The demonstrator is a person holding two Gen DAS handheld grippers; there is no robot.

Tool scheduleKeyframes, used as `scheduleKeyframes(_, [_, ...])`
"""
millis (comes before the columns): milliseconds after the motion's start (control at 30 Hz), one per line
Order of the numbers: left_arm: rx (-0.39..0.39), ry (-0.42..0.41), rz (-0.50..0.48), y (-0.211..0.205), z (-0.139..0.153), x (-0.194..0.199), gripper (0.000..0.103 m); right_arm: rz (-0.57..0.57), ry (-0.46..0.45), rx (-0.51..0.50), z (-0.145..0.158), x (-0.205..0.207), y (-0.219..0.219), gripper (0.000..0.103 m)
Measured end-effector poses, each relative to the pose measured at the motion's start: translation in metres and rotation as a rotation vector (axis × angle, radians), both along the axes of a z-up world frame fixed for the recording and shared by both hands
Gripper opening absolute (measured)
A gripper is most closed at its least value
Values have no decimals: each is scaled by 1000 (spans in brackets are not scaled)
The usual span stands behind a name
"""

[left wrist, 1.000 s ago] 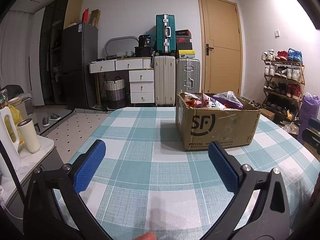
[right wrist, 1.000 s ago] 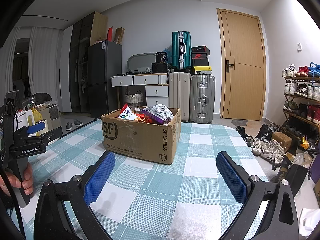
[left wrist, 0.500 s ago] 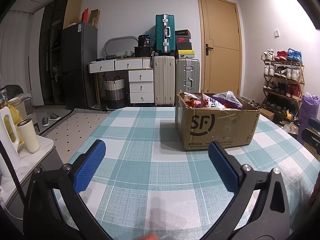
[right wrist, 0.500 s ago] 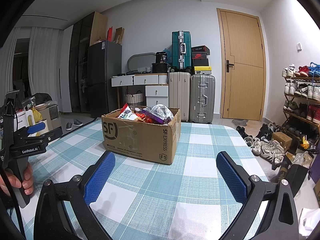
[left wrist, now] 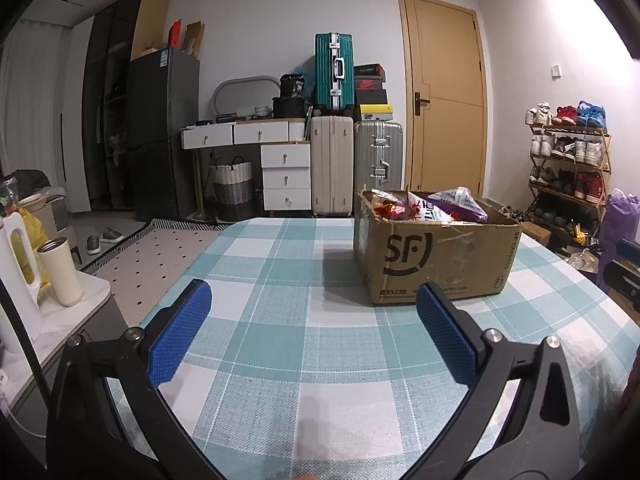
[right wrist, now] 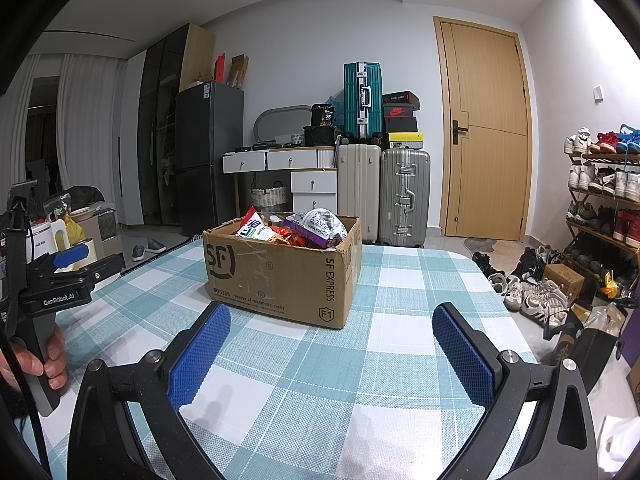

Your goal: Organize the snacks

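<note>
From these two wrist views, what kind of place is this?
Most likely a lived-in home, a combined dining and entry room: a table with a teal-and-white checked tablecloth holding a brown cardboard box of snacks, a wooden shoe rack near the door, and upright hard-shell suitcases against the wall.

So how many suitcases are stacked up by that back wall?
3: a teal suitcase stands on top of a cream suitcase, and a silver suitcase stands beside the cream one, toward the door. More may be hidden behind.
</note>
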State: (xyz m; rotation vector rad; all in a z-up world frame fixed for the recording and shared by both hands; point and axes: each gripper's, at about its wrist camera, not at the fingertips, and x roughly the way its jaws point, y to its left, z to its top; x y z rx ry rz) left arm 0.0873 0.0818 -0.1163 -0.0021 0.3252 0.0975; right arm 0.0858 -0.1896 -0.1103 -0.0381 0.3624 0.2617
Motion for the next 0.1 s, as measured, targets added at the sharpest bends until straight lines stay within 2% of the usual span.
scheduleKeyframes(100, [-1,19,29,2,-1,3,102,0,0,0,0,0,0,103])
